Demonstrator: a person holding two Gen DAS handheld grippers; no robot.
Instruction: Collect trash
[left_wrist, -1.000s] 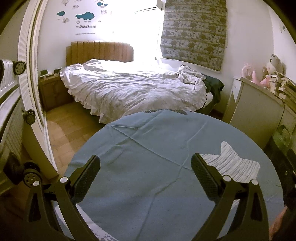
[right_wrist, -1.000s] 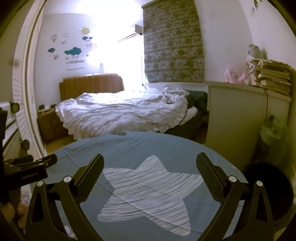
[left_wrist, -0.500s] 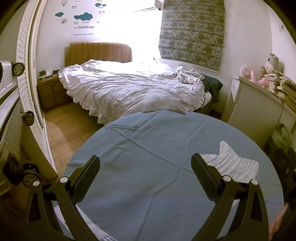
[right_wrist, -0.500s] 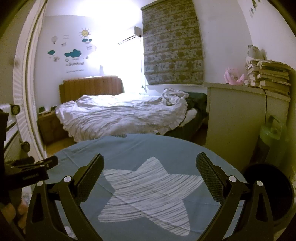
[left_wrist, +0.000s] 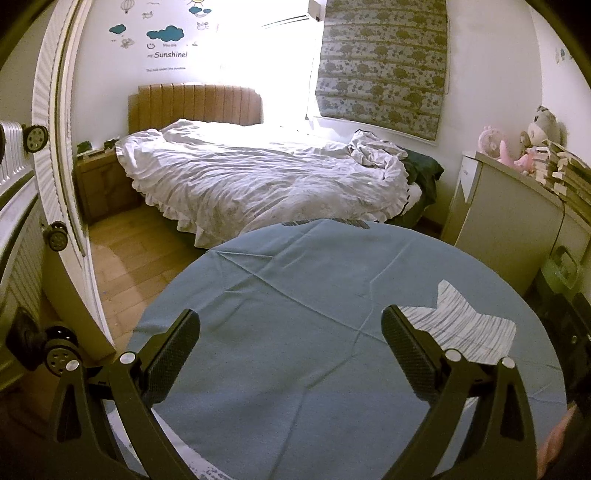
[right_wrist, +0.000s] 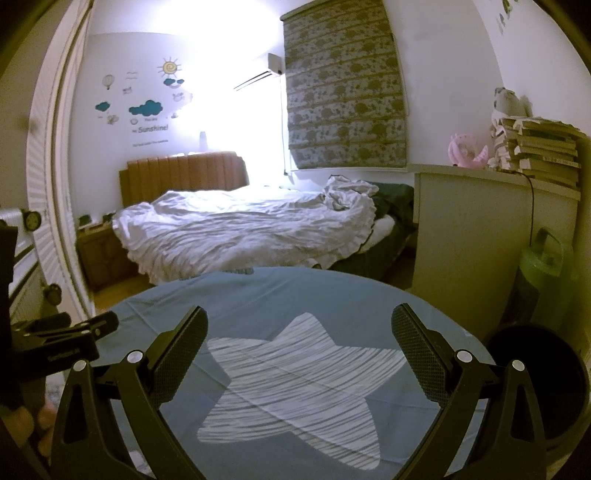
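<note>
No piece of trash shows in either view. My left gripper (left_wrist: 291, 328) is open above a round table with a blue cloth (left_wrist: 314, 288), nothing between its fingers. My right gripper (right_wrist: 299, 328) is open too, held over the white striped star (right_wrist: 295, 384) printed on that cloth. A dark round bin (right_wrist: 543, 384) stands on the floor just right of the table in the right wrist view. Part of the left gripper's body (right_wrist: 55, 343) appears at the left edge of the right wrist view.
A bed with a rumpled white duvet (left_wrist: 258, 177) lies beyond the table. A white cabinet (right_wrist: 476, 236) with stacked books (right_wrist: 535, 155) and pink toys stands to the right, a green container (right_wrist: 543, 280) beside it. White louvred doors (left_wrist: 55, 147) line the left. Wooden floor (left_wrist: 136, 266) lies between.
Both views have tilted and shifted slightly, with the room sliding a little in frame. Both grippers stay open and hold nothing.
</note>
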